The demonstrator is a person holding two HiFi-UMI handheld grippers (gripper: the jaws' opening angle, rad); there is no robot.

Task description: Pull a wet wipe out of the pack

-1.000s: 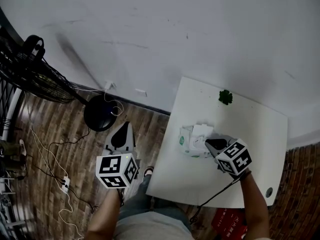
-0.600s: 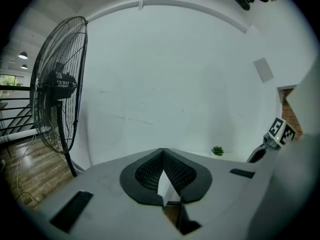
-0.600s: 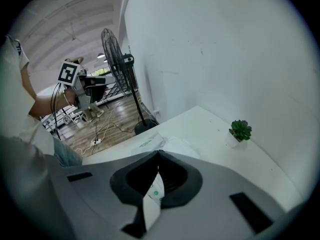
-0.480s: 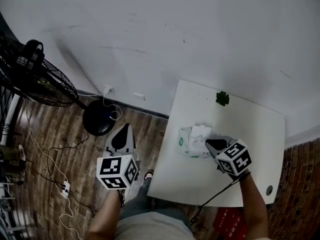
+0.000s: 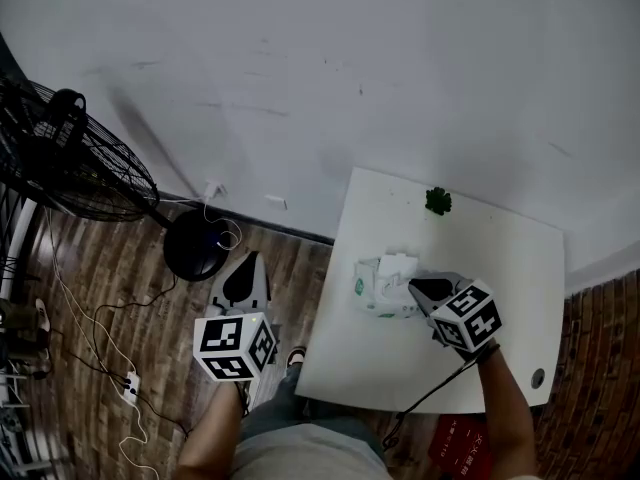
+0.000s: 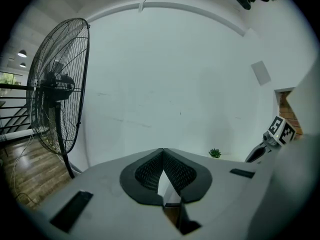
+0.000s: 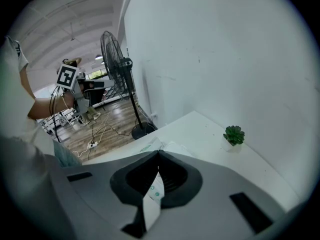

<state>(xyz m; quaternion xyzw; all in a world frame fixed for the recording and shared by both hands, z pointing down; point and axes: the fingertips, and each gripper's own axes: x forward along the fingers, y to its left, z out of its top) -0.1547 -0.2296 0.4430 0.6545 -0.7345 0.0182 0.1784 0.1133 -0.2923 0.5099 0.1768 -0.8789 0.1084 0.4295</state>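
The wet wipe pack (image 5: pixel 376 288) lies near the left edge of the white table (image 5: pixel 500 258), with a white piece standing up from its top. My right gripper (image 5: pixel 413 285) sits at the pack's right side. In the right gripper view, the right gripper (image 7: pixel 159 155) is shut on a white strip with green print (image 7: pixel 152 199), just behind the pack (image 7: pixel 152 145). Whether that strip is a wipe or the pack's flap I cannot tell. My left gripper (image 5: pixel 249 257) hangs over the wooden floor left of the table, shut and holding nothing (image 6: pixel 162 152).
A small green plant (image 5: pixel 437 201) stands at the table's far edge by the white wall. A large floor fan (image 5: pixel 70 163) with a round base (image 5: pixel 195 245) stands at the left. Cables and a power strip (image 5: pixel 130 383) lie on the floor.
The head view has drifted a little, so the table sits slightly higher in frame. Both grippers keep their places and the pack has not visibly moved.
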